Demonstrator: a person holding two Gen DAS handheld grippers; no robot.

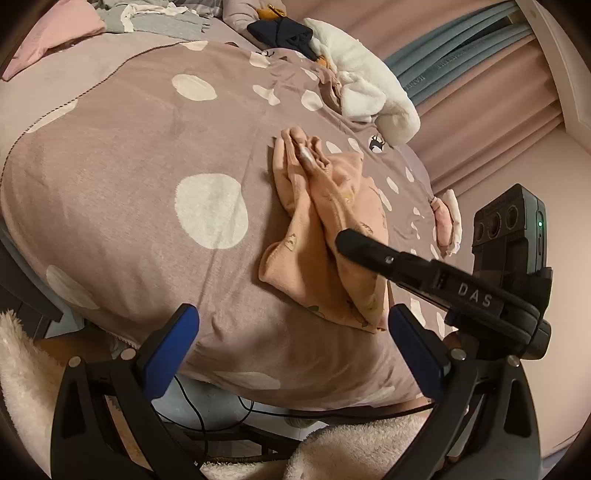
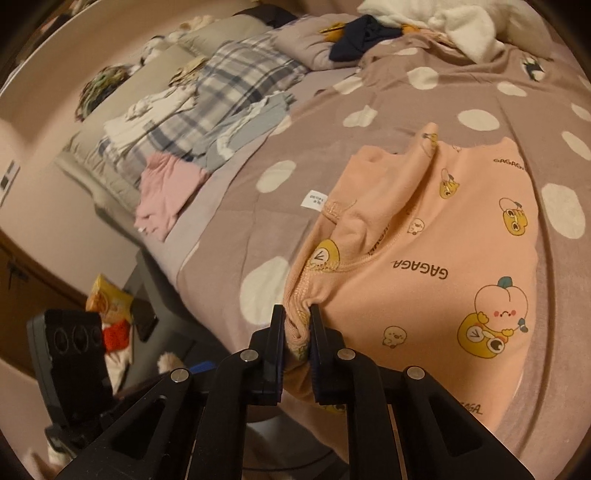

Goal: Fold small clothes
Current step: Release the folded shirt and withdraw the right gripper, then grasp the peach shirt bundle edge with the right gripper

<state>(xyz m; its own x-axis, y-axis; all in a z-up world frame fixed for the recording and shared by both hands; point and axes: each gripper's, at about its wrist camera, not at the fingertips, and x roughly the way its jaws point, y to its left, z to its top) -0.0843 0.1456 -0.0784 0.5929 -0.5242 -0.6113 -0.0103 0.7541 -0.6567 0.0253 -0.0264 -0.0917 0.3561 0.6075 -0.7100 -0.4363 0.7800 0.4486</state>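
A small peach garment (image 2: pixel 424 258) printed with cartoon ducks and "GAGAGA" lies crumpled on the mauve bedcover with white dots (image 1: pixel 147 166). In the right wrist view my right gripper (image 2: pixel 297 321) is shut on a bunched edge of the garment near the bed's near side, with the fabric pinched between its pads. The left wrist view shows the same peach garment (image 1: pixel 314 236) with the right gripper's black finger (image 1: pixel 354 243) reaching into it from the right. My left gripper (image 1: pixel 293 332) hangs open just short of the garment, and nothing sits between its blue pads (image 1: pixel 170 343).
A white fluffy garment (image 1: pixel 369 88) and a navy one (image 1: pixel 280 33) lie at the far end of the bed. Plaid, grey and white clothes (image 2: pixel 207 103) and a pink piece (image 2: pixel 166 188) sit along the left side. Bags and clutter (image 2: pixel 110 302) lie on the floor.
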